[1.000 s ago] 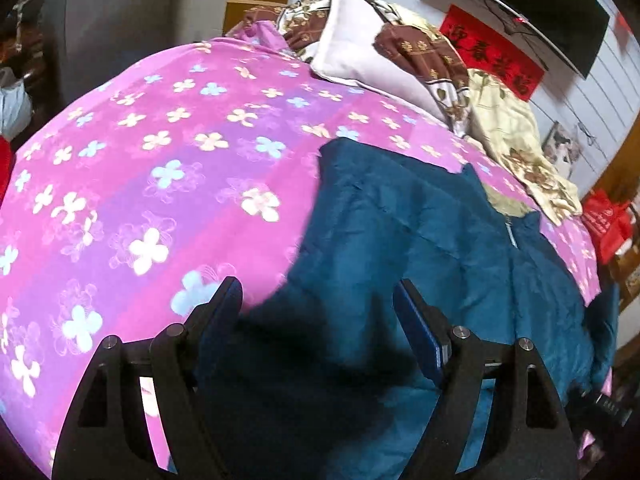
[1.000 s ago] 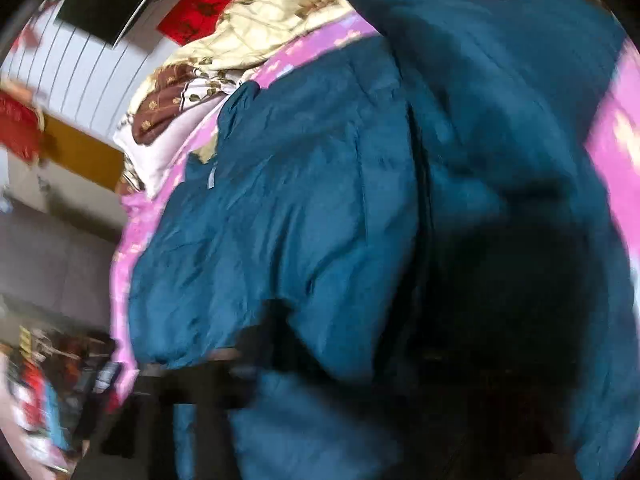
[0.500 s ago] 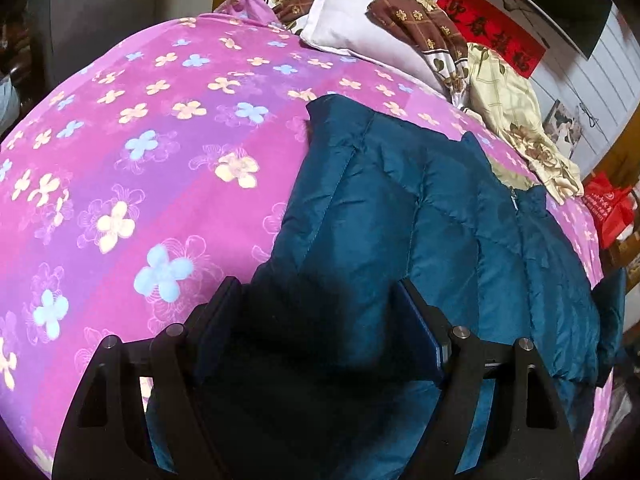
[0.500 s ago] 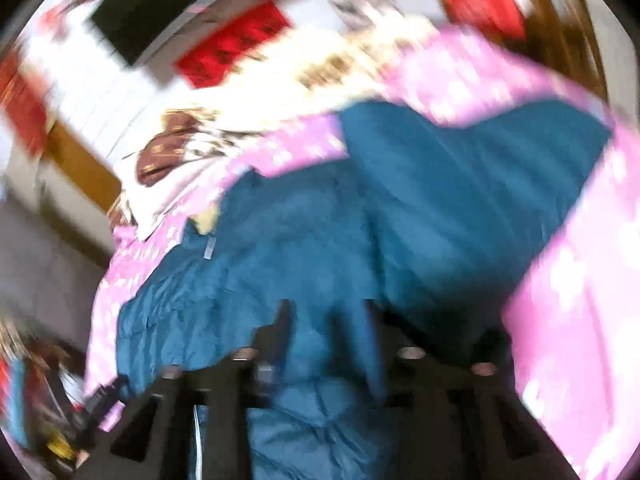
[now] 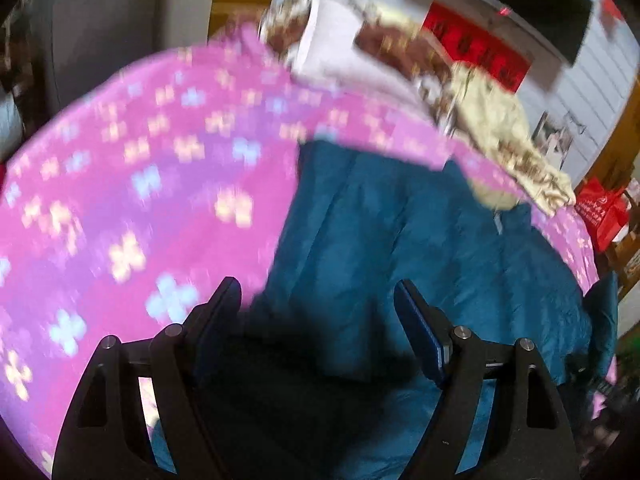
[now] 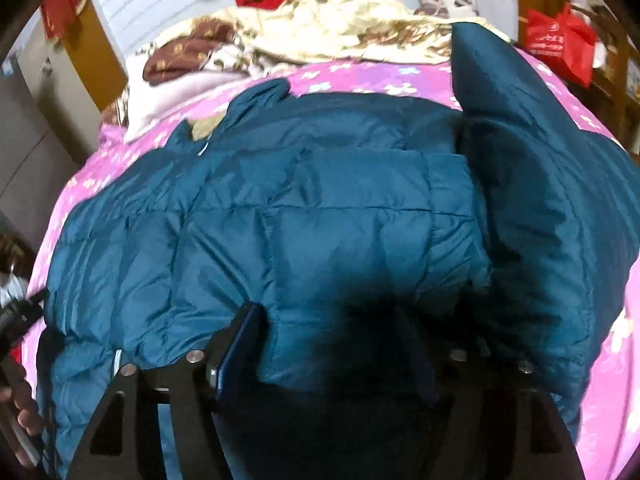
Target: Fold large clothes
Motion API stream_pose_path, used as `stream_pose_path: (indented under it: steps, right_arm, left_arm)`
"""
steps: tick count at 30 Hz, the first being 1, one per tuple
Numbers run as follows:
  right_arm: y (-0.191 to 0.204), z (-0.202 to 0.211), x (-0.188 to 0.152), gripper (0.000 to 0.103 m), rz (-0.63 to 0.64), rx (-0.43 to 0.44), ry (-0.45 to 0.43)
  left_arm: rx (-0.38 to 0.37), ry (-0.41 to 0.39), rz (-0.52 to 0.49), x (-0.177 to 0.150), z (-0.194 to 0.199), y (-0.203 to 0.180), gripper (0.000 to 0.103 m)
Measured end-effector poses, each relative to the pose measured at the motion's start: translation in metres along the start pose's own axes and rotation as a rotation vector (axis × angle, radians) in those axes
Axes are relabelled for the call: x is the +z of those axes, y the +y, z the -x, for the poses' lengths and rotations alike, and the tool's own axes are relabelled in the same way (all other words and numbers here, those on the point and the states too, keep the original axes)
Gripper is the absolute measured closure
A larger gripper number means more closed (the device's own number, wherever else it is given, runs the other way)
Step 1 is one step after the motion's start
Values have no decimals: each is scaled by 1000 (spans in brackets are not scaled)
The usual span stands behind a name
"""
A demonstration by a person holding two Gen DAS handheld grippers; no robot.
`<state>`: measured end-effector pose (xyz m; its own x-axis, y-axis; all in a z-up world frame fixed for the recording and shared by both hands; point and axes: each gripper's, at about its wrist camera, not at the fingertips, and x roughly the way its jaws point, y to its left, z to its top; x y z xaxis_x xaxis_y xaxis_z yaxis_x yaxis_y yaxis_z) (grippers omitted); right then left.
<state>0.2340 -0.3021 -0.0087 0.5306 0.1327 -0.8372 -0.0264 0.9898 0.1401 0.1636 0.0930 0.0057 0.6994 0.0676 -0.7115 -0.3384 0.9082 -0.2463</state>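
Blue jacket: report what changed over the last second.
The right gripper let go: a second ago it was clamped in the blue jacket, now its jaws are opening above the folded-over panel. The left gripper stayed open, and the jacket stayed on the pink floral bedspread.

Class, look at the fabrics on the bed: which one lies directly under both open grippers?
The quilted teal puffer jacket, unlike the pink floral bedsheet beneath it or the cream-and-brown patterned quilt bunched by the wall.
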Motion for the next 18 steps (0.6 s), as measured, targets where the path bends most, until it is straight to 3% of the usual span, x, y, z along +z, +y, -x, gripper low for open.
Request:
stream_pose_path:
  steps: [2, 4, 6, 10, 15, 18]
  right_arm:
    - [19, 13, 14, 36, 3, -15, -112]
    - [30, 24, 28, 29, 9, -28, -198]
    - [40, 8, 40, 18, 15, -16, -148]
    - [50, -51, 46, 17, 37, -49, 2]
    - [46, -39, 44, 16, 15, -48, -21]
    - [45, 6, 38, 16, 17, -7, -151]
  left_arm:
    - [-8, -40, -44, 1, 0, -10, 22]
    - [-23, 59, -75, -5, -25, -15, 22]
    - [-42, 187, -54, -15, -54, -12, 22]
    - [1, 170, -97, -17, -56, -19, 20]
    - [-8, 167, -72, -16, -49, -19, 20]
    - [-32, 125, -55, -13, -32, -19, 20]
